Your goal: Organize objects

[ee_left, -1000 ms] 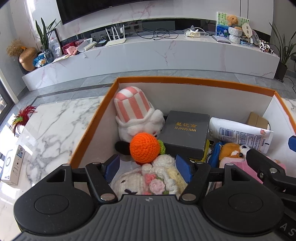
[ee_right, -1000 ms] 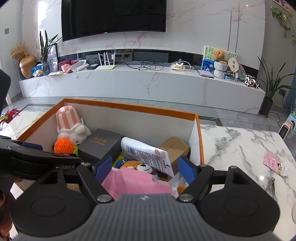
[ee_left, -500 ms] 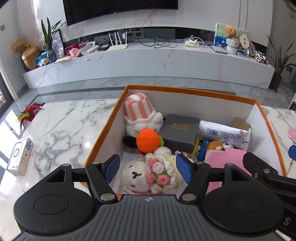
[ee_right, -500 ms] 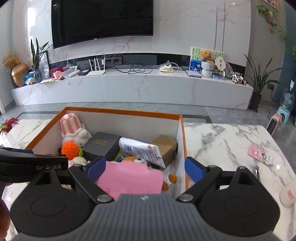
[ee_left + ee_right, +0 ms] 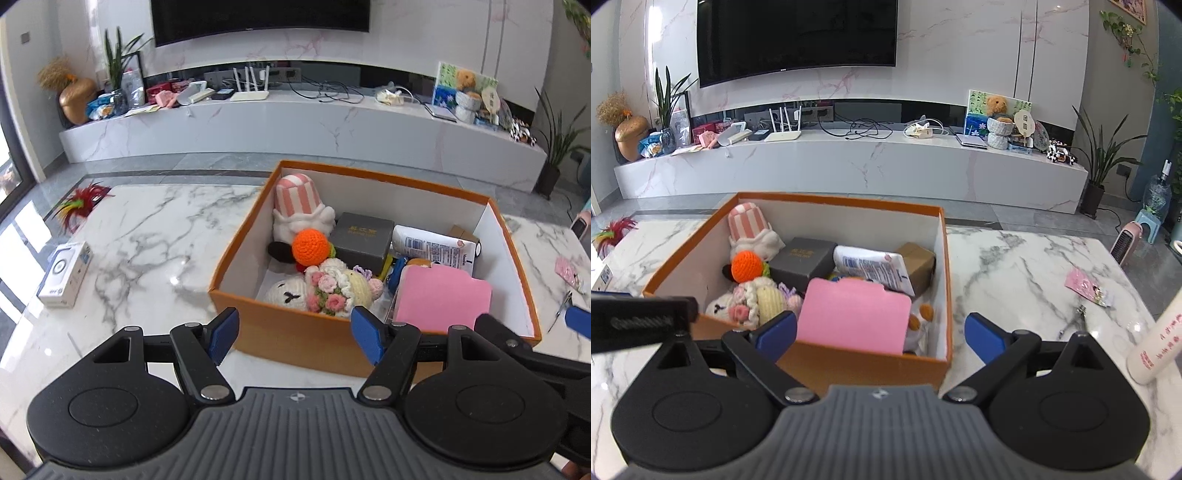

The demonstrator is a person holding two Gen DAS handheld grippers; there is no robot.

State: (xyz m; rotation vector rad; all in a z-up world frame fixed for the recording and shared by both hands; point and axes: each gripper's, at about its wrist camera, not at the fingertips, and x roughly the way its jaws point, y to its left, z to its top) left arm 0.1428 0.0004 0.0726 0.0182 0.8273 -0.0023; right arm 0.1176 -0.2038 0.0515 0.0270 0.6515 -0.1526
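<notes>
An orange box (image 5: pixel 314 339) (image 5: pixel 871 362) stands on the marble table. In it lie a striped pink plush (image 5: pixel 299 203), an orange knitted ball (image 5: pixel 310 247), a white knitted doll with flowers (image 5: pixel 325 291), a grey box (image 5: pixel 362 236), a white tube (image 5: pixel 432 247) and a pink folder (image 5: pixel 439 299) (image 5: pixel 853 317). My left gripper (image 5: pixel 293 336) is open and empty, in front of the box's near wall. My right gripper (image 5: pixel 879 336) is open and empty, in front of the box's near right part.
A white carton (image 5: pixel 66 273) and a red feather toy (image 5: pixel 81 206) lie on the table at the left. A pink packet (image 5: pixel 1086 288), a small metal clip (image 5: pixel 1080 314) and a white bottle (image 5: pixel 1156 350) are at the right. A TV console stands behind.
Both grippers have drawn back and up from inside the box to in front of its near wall. The white knitted doll now lies in the box. Both grippers stay open.
</notes>
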